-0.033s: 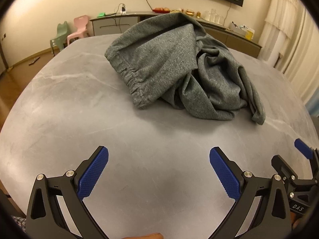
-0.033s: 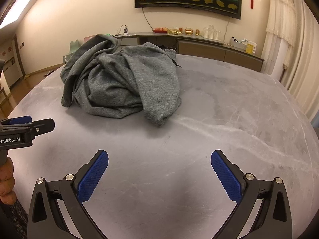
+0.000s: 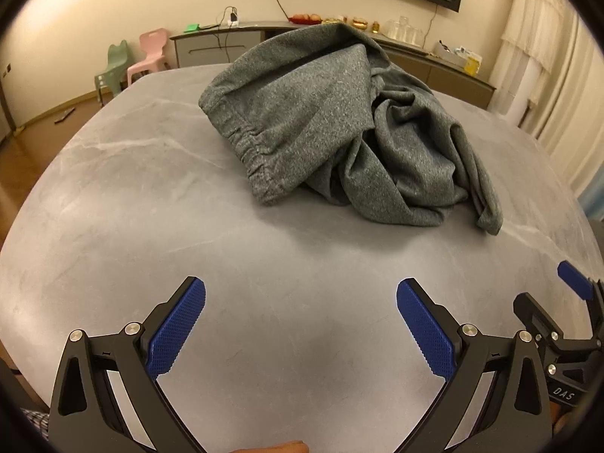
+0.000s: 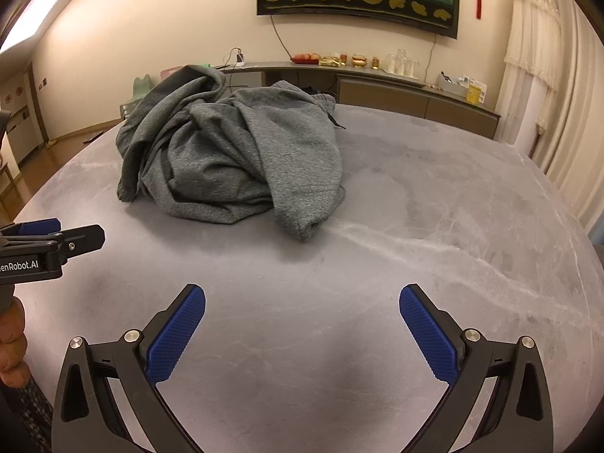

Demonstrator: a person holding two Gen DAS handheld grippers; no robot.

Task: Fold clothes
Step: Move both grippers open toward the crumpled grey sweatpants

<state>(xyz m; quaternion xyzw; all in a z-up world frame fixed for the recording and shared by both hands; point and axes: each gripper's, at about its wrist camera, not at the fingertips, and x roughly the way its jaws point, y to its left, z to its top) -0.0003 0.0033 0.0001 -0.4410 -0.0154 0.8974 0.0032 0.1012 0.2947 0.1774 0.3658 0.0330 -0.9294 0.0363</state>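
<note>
A crumpled grey garment (image 3: 321, 120) lies in a heap on the grey marble table (image 3: 113, 207), its elastic waistband (image 3: 249, 147) facing the near left. My left gripper (image 3: 301, 290) hovers over bare tabletop short of the heap, open, nothing between its blue pads. In the right wrist view the same garment (image 4: 234, 158) sits at the far left, and my right gripper (image 4: 302, 294) is open over bare table, apart from the cloth. Each gripper shows at the edge of the other's view: the right gripper (image 3: 573, 287), the left gripper (image 4: 56, 234).
A long sideboard (image 4: 377, 90) with bottles, cups and fruit runs along the far wall. Two small plastic chairs (image 3: 151, 56) stand beyond the table's far left edge. Curtains (image 4: 547, 75) hang at the right. A person's hand (image 4: 11, 339) holds the left gripper's handle.
</note>
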